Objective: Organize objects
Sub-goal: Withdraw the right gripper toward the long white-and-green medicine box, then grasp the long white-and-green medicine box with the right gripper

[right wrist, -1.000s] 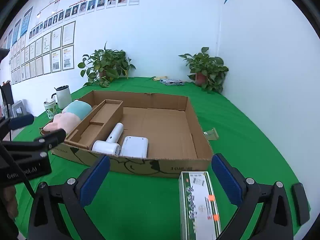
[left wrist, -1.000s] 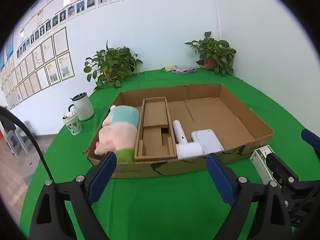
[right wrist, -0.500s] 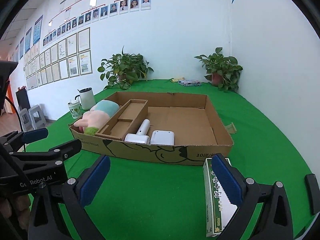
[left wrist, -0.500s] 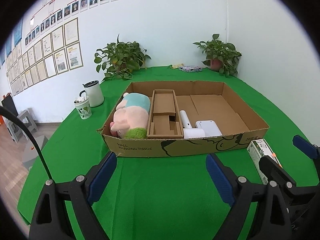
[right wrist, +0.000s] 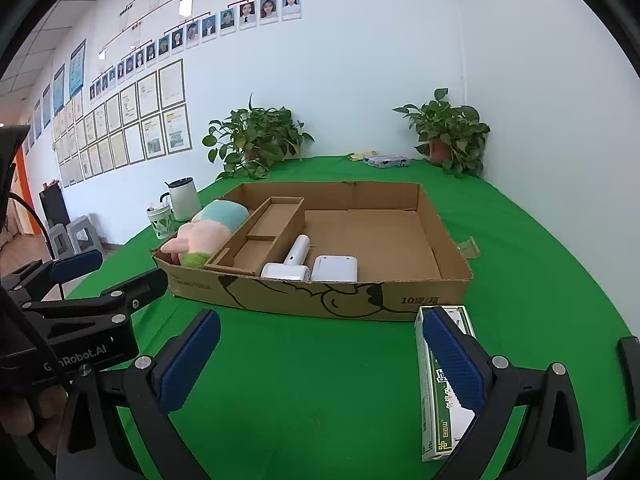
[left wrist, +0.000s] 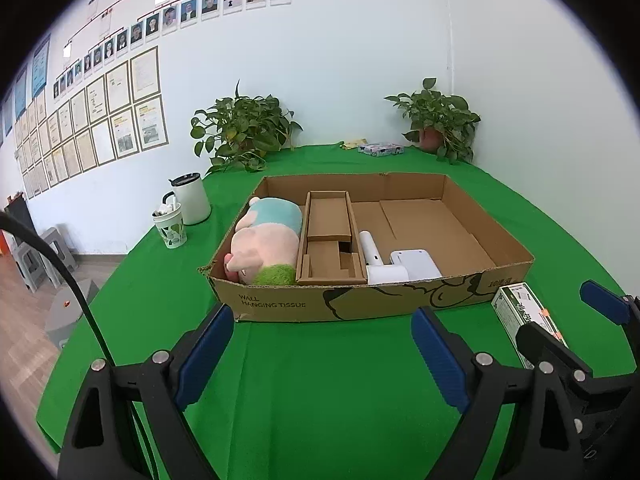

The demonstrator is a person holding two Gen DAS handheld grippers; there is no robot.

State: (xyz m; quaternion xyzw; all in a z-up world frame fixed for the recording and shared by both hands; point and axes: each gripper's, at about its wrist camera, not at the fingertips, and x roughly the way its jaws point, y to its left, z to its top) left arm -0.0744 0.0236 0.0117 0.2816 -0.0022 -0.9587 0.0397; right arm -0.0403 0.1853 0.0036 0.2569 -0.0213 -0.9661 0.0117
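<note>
Table (left wrist: 320, 380) covered in green cloth, set in a room corner with white walls; rows of framed papers (left wrist: 100, 128) and portrait photos on the left wall, two potted plants (left wrist: 244, 136) at the far edge, a white kettle (left wrist: 191, 199) and a patterned cup (left wrist: 171, 227) at the left side. Shallow cardboard tray (left wrist: 360, 300) mid-table holds a plush toy (left wrist: 264, 240) at its left end, a cardboard insert (left wrist: 330, 240) beside it, then a white handheld device (left wrist: 374, 258) and a white flat pack (left wrist: 416, 264). Green-and-white box (right wrist: 440, 400) lies on the cloth just outside the tray's near right corner. Left tongs (left wrist: 320, 340) apart, empty. Right tongs (right wrist: 320, 348) apart, right pad over the box; contact cannot be told. Versus 1.0 s ago: both cameras sit farther back from the tray and more level, and the box now lies partly under the right pad rather than between the fingers.
</note>
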